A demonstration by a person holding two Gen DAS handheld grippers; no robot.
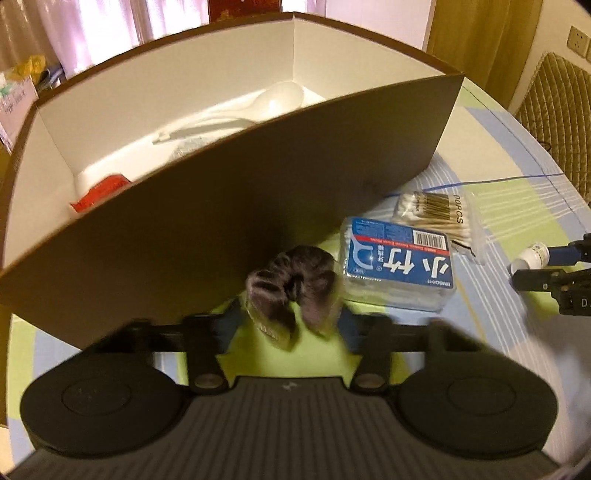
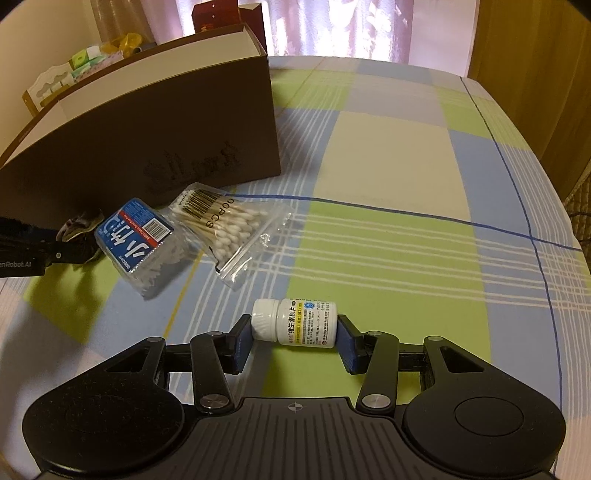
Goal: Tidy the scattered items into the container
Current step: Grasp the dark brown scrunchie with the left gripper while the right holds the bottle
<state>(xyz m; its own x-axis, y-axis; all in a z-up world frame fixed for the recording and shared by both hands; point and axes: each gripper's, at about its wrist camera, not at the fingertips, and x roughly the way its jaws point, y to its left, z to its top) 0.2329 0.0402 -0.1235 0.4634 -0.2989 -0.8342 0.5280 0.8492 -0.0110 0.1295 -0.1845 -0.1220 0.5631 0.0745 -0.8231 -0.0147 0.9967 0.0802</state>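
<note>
Left wrist view looks down on a dark fuzzy hair tie [image 1: 291, 291] pinched between the blue pads of the left tool [image 1: 291, 325], hard against the near wall of the brown box [image 1: 236, 206]. The pads sit on either side of the bunched fabric and squeeze it, a hold that suits something soft; the picture is smeared here, so how firmly it is caught I cannot say. From the right wrist view the right tool [image 2: 294, 338] is clamped end to end on a small white pill bottle [image 2: 294, 326] lying on its side, cap against one pad and base against the other, which should keep it from rolling away.

Both things are outside the box, so each has yet to be lifted over its wall. Inside it already lie a white spoon [image 1: 255, 107] and a red packet [image 1: 99, 192] near one inner corner. Just beside the hair tie is a blue-labelled plastic box [image 1: 400, 258], and touching that, a clear bag of cotton swabs [image 1: 439, 218]; both sit close to the box's near wall and wait their turn.

Everything rests on a table [image 2: 388, 155] under a checked cloth of green, blue and cream. Pink curtains [image 2: 332, 26] hang beyond its far edge, a quilted chair back [image 1: 554, 107] stands off its right edge, and clutter fills the room's left side.
</note>
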